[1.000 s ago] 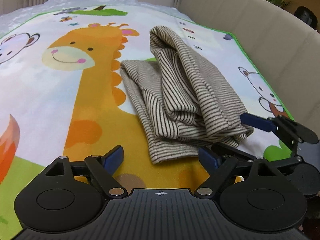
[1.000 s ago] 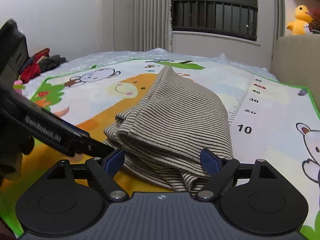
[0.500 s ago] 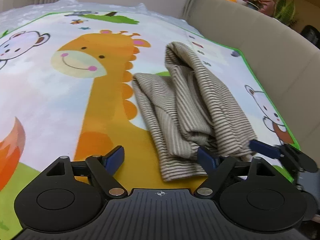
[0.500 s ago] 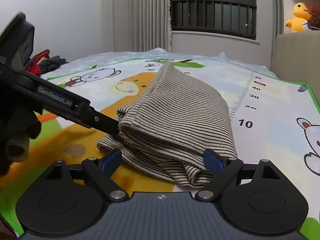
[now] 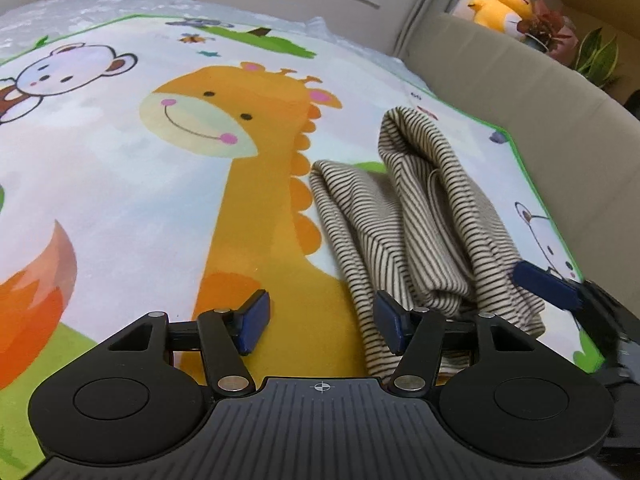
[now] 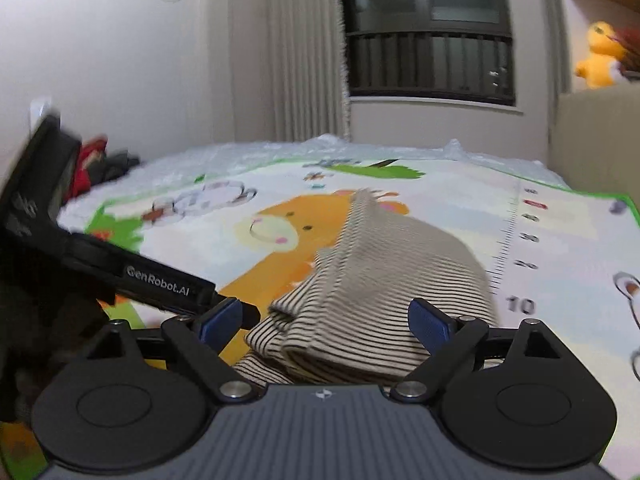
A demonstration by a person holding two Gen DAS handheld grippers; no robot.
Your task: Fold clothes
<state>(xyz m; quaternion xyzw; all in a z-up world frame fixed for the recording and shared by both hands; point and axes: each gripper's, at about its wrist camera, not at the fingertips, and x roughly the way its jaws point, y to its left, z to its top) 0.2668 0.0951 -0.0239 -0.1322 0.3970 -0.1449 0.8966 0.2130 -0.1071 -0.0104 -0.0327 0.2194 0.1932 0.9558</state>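
A beige, dark-striped garment [image 5: 420,220] lies bunched and folded over on the cartoon play mat [image 5: 120,184], right of the giraffe's neck. My left gripper [image 5: 322,324] stands open at the garment's near left edge, with mostly mat between its fingers and its right finger over the cloth's hem. A blue fingertip [image 5: 540,286] of the right gripper touches the garment's near right corner. In the right wrist view the garment [image 6: 380,280] lies between the wide-apart fingers of the open right gripper [image 6: 325,320], and the left gripper's finger [image 6: 160,280] reaches in from the left.
A beige padded sofa back [image 5: 520,80] runs along the mat's right side, with a yellow plush duck [image 5: 502,4] and a plant [image 5: 596,56] behind it. Red and dark clothes [image 6: 96,160] are piled at the far left by the wall. A curtain and a dark window [image 6: 428,32] lie beyond.
Both grippers have drawn back and tilted up from the garment. The left one has shifted left, so the cloth now sits off its right finger. The right view is blurred by motion.
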